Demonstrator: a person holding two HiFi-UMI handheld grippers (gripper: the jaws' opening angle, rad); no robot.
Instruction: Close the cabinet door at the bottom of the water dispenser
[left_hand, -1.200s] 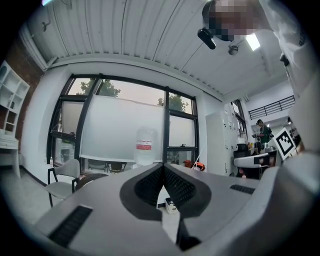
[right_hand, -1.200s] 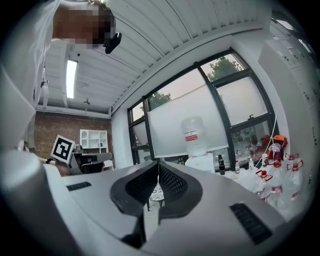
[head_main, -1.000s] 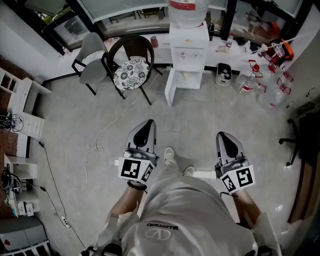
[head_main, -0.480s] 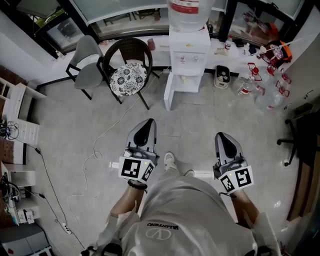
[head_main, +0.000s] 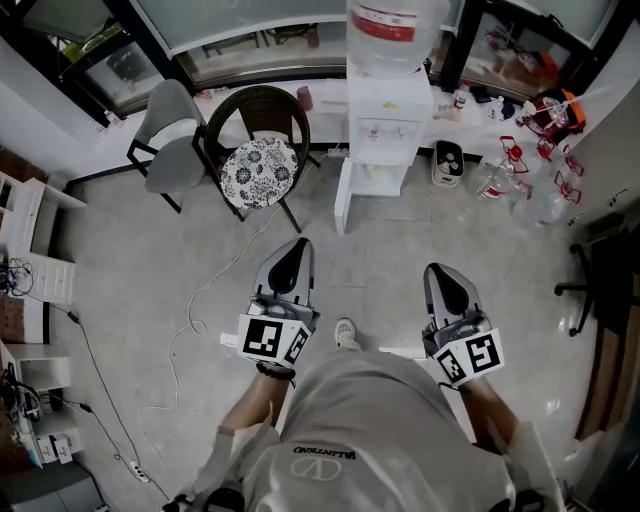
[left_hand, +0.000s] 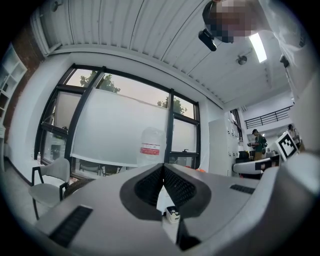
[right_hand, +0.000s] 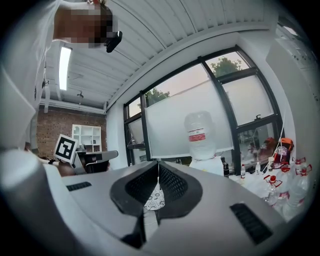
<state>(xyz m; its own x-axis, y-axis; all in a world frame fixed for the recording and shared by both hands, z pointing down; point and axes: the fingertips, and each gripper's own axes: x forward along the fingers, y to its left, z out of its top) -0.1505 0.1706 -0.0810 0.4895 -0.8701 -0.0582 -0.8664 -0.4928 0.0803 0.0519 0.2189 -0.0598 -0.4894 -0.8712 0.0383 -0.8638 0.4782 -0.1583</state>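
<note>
The left hand-held gripper (head_main: 296, 245) has its jaws pressed together on nothing, and so does the right hand-held gripper (head_main: 438, 270). The task's white cabinet door (head_main: 343, 197) hangs open at the foot of the white water dispenser (head_main: 388, 110), well ahead of both and between their lines.

A thin white cable (head_main: 205, 275) trails over the floor just left of the left hand-held gripper and could likely catch a foot. The brown wicker chair with a patterned cushion (head_main: 258, 150) stands near the door's left, so a wide reach might knock it. Closed tips could slip off the door's narrow edge, and a hard shove may bounce it back open.

Only the head view shows the door and floor. Both gripper views look level and catch the clear water bottle (left_hand: 150, 146) on top instead.
</note>
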